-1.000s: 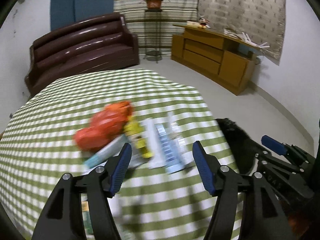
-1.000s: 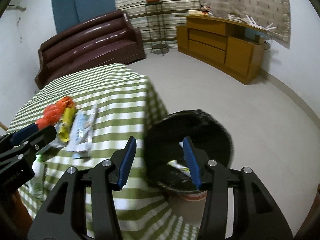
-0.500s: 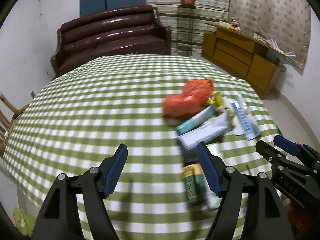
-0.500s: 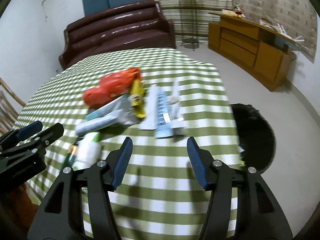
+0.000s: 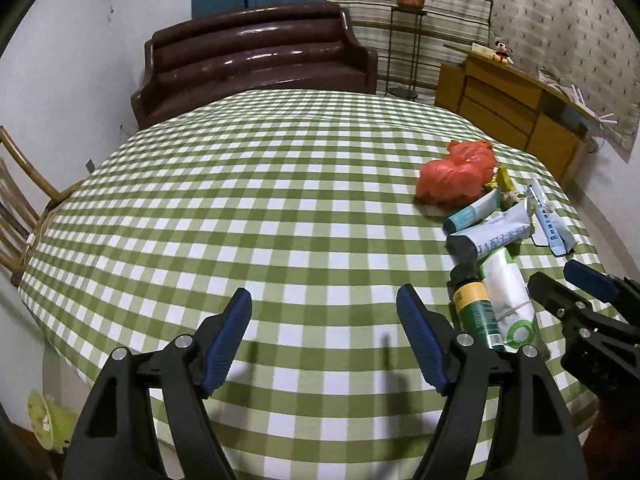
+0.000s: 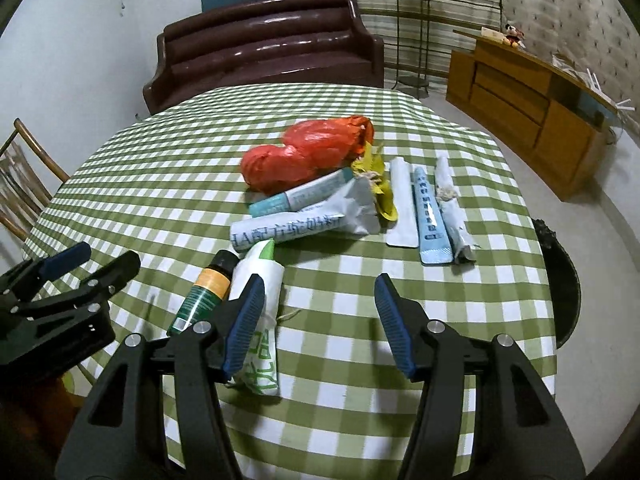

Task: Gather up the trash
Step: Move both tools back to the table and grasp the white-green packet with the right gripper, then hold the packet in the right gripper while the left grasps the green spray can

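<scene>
Trash lies in a pile on the green checked tablecloth (image 6: 340, 300): a crumpled red plastic bag (image 6: 308, 152), a teal tube (image 6: 300, 198), a grey-white pouch (image 6: 304, 226), a green bottle with an orange band (image 6: 202, 292), a white-green pouch (image 6: 260, 320), a yellow wrapper (image 6: 380, 184) and three slim sachets (image 6: 428, 212). The pile shows at the right in the left wrist view, with the red bag (image 5: 456, 176) and the bottle (image 5: 474, 310). My right gripper (image 6: 320, 324) is open and empty above the table's near edge, its left finger over the white-green pouch. My left gripper (image 5: 324, 338) is open and empty over bare cloth, left of the pile.
A black-lined trash bin (image 6: 560, 276) stands on the floor past the table's right edge. A brown sofa (image 5: 256, 64) is behind the table, a wooden sideboard (image 6: 532, 108) at the right wall, a wooden chair (image 5: 20, 208) at the left.
Both grippers have swung left, away from the bin and back over the table. The pile now sits ahead of the right gripper and to the right of the left gripper.
</scene>
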{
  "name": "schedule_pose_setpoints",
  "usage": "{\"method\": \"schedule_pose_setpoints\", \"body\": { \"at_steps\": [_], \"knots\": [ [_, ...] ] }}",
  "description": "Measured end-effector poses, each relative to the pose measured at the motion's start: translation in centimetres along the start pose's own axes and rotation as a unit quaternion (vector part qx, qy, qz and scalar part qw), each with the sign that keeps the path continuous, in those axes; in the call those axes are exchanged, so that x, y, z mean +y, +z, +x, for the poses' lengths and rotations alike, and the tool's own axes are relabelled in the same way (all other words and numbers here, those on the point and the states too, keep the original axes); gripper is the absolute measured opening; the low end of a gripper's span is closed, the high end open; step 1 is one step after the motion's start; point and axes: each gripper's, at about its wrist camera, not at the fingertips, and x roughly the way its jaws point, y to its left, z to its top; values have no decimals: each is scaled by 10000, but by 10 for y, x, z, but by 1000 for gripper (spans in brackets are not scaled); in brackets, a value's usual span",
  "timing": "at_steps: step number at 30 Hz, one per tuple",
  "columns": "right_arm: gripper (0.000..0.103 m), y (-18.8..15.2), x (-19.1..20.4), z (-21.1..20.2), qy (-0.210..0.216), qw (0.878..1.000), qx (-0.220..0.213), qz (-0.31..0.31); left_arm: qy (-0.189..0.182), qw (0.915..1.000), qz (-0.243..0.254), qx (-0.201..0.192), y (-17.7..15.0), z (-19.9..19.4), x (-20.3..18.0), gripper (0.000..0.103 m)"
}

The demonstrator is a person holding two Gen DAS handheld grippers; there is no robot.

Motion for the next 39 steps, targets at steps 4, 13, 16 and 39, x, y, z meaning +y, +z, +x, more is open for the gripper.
{"method": "schedule_pose_setpoints", "body": {
  "at_steps": [4,13,16,39],
  "knots": [
    [56,1,5,-2,13,10000,-5,-55,-1,10000,-76,-11,0,0,7,73],
    [56,-1,19,7,61,9997,110,-214,-13,9999,-167,-2,-1,1,15,73],
    [56,0,23,7,45,9994,127,-306,-41,9999,-152,-1,-1,0,13,73],
    [30,-10,-8,-12,17,9998,59,-163,-331,9994,-79,13,2,-9,-20,73]
  ]
}}
